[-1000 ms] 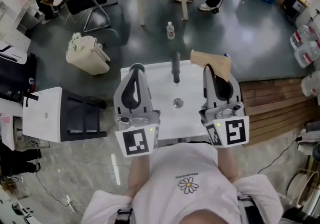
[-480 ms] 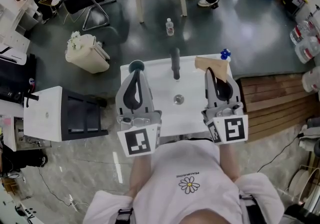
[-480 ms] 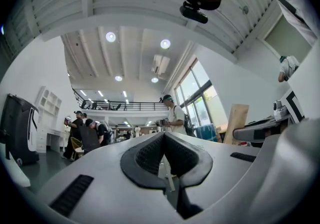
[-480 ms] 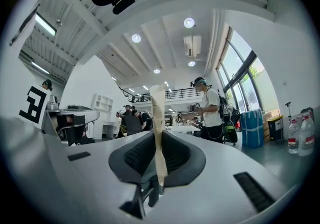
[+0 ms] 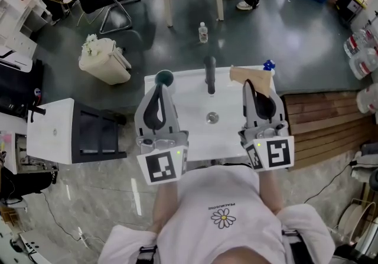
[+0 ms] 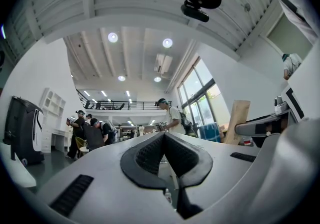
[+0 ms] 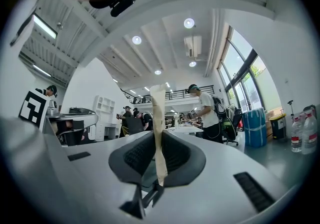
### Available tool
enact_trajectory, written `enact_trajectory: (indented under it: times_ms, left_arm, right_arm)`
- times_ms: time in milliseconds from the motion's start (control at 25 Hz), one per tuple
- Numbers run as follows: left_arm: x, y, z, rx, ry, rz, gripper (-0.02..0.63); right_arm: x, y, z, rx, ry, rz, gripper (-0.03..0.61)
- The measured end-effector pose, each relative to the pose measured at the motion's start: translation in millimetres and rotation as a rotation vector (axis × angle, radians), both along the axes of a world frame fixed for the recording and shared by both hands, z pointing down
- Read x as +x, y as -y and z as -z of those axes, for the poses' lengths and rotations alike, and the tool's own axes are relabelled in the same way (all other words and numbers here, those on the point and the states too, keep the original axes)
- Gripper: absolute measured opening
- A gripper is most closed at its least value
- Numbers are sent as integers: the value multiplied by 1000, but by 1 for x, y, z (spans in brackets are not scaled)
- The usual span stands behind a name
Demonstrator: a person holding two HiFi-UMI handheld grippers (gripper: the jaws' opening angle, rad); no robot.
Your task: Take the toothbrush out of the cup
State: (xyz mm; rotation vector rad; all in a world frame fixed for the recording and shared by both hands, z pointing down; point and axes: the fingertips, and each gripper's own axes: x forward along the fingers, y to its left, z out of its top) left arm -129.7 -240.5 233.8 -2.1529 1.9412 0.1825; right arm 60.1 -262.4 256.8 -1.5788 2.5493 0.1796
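- Toothbrush: not made out in any view. No handle shows above the cup, so its place cannot be told.
- Cup [image 5: 165, 76]: dark green and round, at the far left corner of the sink [image 5: 227, 139]. It sits just past the left gripper's tip; whether they touch cannot be told. It is probably the task's cup.
- Left gripper [image 5: 160, 87]: pads pressed together at the tip with nothing between them. It is held over the sink's left side, pointing toward the cup.
- Right gripper [image 5: 253, 87]: jaws narrow, clamped on a tan sheet [image 5: 250, 74] that sticks out past the tip over the sink's far right corner.
- Tap [image 5: 209, 77]: dark and upright at the sink's far edge, between the two grippers.
- Risk, as a judgement: with the right gripper occupied, only the left is free, and its closed jaws must part before they can take a brush. Pushed forward while closed, they could knock the cup off the sink's corner. A slackened right grip would drop the sheet into the sink.
- Head view only: cup, sink, tap, and how both grippers lie over them.
- Right gripper view only: the sheet edge-on [image 7: 158, 118], pinched between the pads.
- Left gripper view only: the pads meeting, empty [image 6: 163, 135].
- Neither gripper view shows the cup or sink; both look out across the room.
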Motion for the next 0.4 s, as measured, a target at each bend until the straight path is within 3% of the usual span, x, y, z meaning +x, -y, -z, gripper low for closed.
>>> enact_trajectory:
  times_ms: [400]
  left_arm:
    - [-4,3,-5,-14,-6,14,15]
  right_arm:
    - [1,4,-3,-6,-10,-7,38]
